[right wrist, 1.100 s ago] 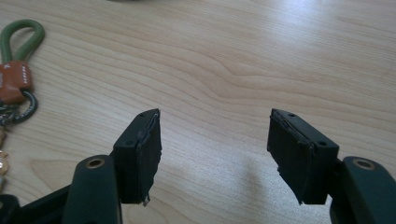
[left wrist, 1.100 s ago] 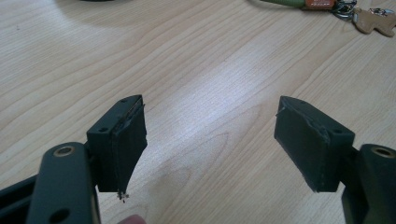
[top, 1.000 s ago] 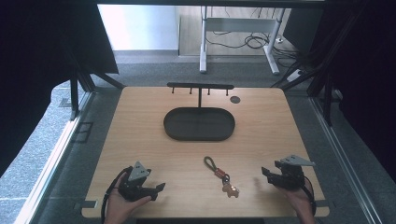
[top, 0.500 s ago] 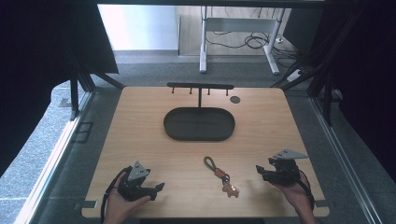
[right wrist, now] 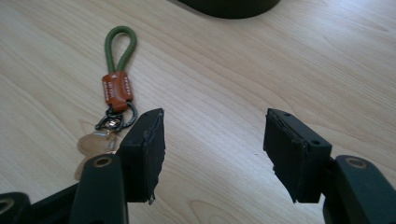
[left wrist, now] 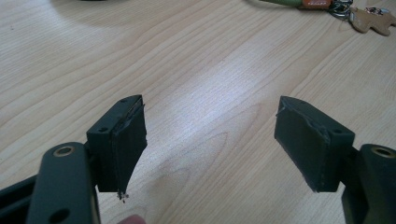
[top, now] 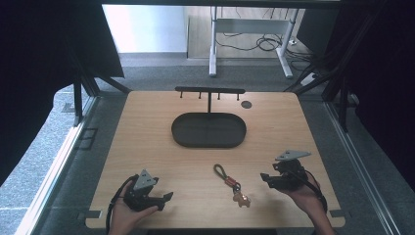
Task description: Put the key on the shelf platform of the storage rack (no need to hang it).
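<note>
A keychain lies on the wooden table near its front edge: a green cord loop, an orange leather tab, a black ring and a tan charm. My right gripper hovers just right of it, held in a hand. In the right gripper view the keychain sits left of and partly behind the left jaw, and my right gripper is open. Its jaws have just been closing a little, with only bare wood between them. My left gripper rests at the front left, open over bare wood, with the keychain far off at the top right.
A dark oval tray sits mid-table, its edge at the top of the right gripper view. Behind the tray stands a black rack with hooks, and a small dark disc lies to its right. Black frame posts flank the table.
My right gripper has risen and shifted left and forward toward the keychain. The left gripper and the keychain have stayed where they were.
</note>
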Action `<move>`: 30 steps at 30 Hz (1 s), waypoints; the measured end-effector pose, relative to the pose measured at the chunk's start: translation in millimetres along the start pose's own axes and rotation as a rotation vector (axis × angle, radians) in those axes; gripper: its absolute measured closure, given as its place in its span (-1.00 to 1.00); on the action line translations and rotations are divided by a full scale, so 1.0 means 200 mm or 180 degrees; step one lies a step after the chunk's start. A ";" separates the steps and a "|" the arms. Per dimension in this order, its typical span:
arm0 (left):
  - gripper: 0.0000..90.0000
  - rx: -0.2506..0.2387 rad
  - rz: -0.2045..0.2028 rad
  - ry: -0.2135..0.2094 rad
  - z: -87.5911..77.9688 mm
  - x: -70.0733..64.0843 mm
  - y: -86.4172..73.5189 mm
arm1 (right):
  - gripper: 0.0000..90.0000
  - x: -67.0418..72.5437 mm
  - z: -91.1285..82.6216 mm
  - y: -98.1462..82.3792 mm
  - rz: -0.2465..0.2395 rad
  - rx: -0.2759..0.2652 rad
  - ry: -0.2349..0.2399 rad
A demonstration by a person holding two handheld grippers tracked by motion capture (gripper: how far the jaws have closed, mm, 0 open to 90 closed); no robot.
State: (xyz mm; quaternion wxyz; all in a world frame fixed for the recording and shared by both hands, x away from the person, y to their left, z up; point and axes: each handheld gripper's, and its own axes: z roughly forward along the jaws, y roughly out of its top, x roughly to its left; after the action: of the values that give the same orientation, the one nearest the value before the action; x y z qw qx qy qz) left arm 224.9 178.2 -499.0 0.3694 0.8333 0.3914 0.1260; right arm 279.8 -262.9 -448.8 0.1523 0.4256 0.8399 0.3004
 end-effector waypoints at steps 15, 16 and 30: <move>-0.43 -0.0002 0.0123 -0.0004 -0.01 -0.06 0.03 | -0.05 0.09 0.05 0.04 -0.0182 0.0270 0.0198; -0.43 -0.0003 0.0123 -0.0005 -0.01 -0.06 0.03 | -0.05 0.09 0.05 0.05 -0.0191 0.0290 0.0196; -0.43 -0.0026 0.0139 0.0014 -0.03 -0.06 0.03 | 0.08 0.23 0.18 0.12 -0.0347 0.0424 0.0311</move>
State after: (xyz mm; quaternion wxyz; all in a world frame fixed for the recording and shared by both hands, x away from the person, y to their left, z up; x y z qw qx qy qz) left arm 218.0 168.6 -489.6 0.3692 0.8399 0.3733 0.1374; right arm 285.3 -202.1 -461.6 0.0986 0.3733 0.8863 0.2556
